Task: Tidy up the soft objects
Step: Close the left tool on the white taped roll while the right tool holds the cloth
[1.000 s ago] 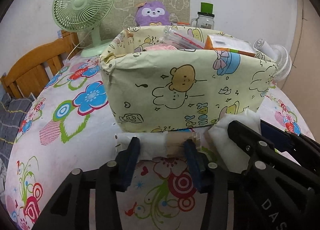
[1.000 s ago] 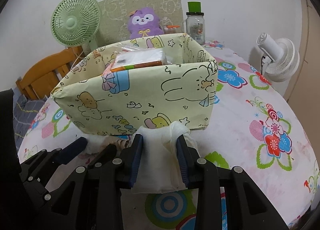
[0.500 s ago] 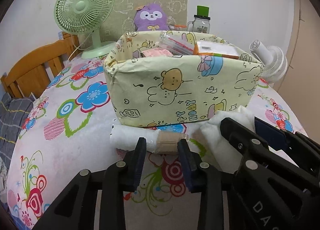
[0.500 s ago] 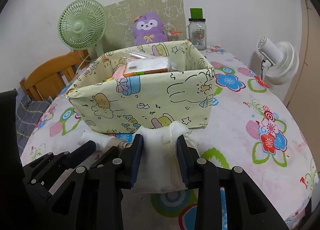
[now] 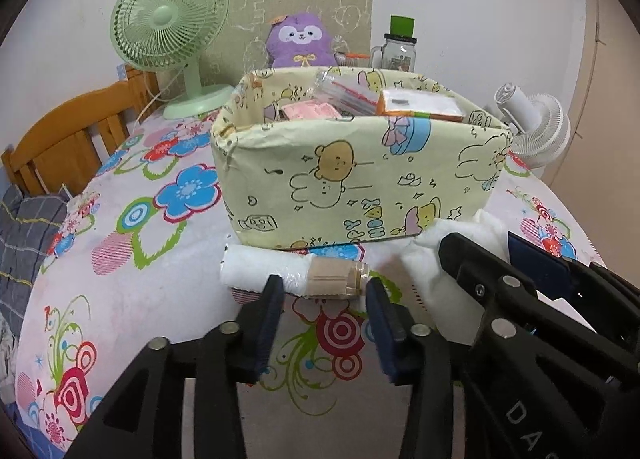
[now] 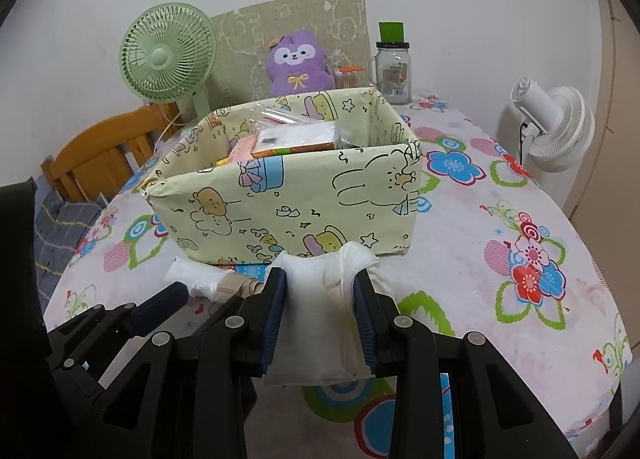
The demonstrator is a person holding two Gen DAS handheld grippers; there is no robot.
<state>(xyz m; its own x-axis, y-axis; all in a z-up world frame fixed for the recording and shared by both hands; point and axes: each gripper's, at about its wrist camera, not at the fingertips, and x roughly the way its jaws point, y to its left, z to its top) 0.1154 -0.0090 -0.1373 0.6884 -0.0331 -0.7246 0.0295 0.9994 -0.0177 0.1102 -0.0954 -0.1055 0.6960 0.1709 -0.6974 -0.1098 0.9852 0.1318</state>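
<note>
A white pad (image 6: 316,311) is clamped by the right gripper (image 6: 320,291). The left gripper (image 5: 326,299), jaws just opened, is held apart behind a wrapped roll (image 5: 292,273) beside the box (image 5: 360,187).

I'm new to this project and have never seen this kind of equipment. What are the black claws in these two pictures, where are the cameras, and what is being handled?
There is no robot here. A person holds a black two-finger gripper in each hand, and a wide-angle camera on each one looks forward along its fingers. So each picture is one gripper's own view.

In the left view, the left gripper has just been opening its jaws. A white roll with a tan band lies on the floral tablecloth at its fingertips, not pinched.

In the right view, the right gripper is clamped on a soft white pad.

Behind both stands a yellow cartoon-print box already holding packets. Further back are a green fan, a purple plush toy, a glass jar and a white fan.
</note>
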